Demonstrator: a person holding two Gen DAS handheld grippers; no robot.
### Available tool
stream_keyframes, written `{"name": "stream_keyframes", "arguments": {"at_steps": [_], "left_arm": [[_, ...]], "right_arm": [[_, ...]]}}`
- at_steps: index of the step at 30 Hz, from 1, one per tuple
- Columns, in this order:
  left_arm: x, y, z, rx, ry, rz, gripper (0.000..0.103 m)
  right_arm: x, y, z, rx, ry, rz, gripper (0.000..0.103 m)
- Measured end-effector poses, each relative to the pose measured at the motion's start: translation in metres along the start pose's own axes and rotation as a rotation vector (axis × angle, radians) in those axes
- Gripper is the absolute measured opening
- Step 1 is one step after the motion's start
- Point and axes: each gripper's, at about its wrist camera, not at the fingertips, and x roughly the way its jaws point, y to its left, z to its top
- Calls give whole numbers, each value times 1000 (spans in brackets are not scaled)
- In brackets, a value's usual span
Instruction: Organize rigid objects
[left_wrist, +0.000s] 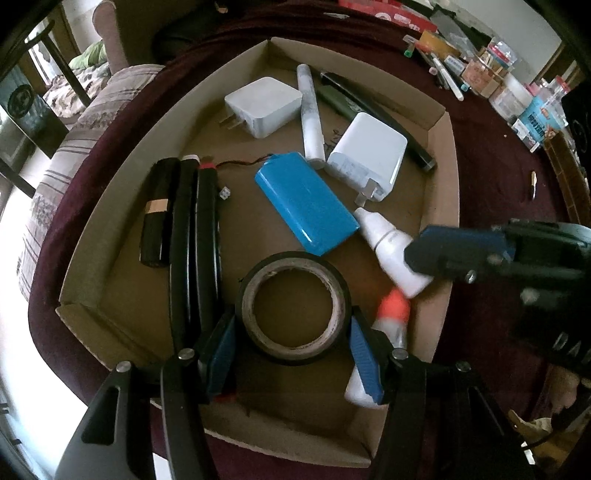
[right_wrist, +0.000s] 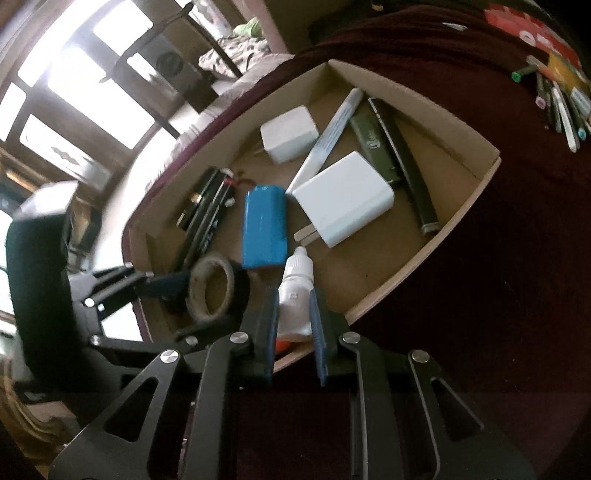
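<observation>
A cardboard tray (left_wrist: 122, 147) lies on a dark red tablecloth. My left gripper (left_wrist: 291, 332) is shut on a black tape roll (left_wrist: 243, 295), one blue pad against each side, near the tray's front. My right gripper (right_wrist: 294, 306) is shut on a white dropper bottle (right_wrist: 295, 291), nozzle pointing into the tray; it comes in from the right in the left wrist view, where the same bottle (left_wrist: 388, 247) hangs by the tray's right wall. An orange-capped bottle (left_wrist: 393, 312) lies under it, partly hidden by my left finger.
In the tray lie a blue battery pack (left_wrist: 306, 203), two white chargers (left_wrist: 264, 105) (left_wrist: 365, 155), a white marker (left_wrist: 310, 114), black pens (left_wrist: 192, 240) and dark pens (left_wrist: 369, 110). Markers and small bottles (left_wrist: 517, 85) crowd the table's far right.
</observation>
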Motion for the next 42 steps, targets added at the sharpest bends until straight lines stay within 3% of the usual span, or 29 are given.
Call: {"name": "stream_keyframes", "arguments": {"at_steps": [12,24,29,32,34,35,40,42], "left_arm": [[0,-3,-1,1,-16,23,58],[-5,4,-13,-97,-37,-1,58],[-10,0,-15,-111,-59,-3,66],[-18,-7,-15,-97,-92,11,80],[-20,-12,-14,-81,-95,29,82],[-21,-14,-14,-79,-93,40,82],[-30,-18,-20,-90,-125,87,82],[-33,-23,-22,-80,-140,119,82]], "right_arm": [[9,6,7,-42,10,-31,23],[-13,7,9,-51,-45,-40,26],[-18,0,7,-2,-68,-24,27],[-21,-5,4,24,-81,-19,27],[-25,-8,0,36,-91,-22,36],[-27,-10,-2,44,-98,-24,46],[-39,-15,-10,56,-123,-41,49],[-42,-18,-13,65,-127,-46,57]]}}
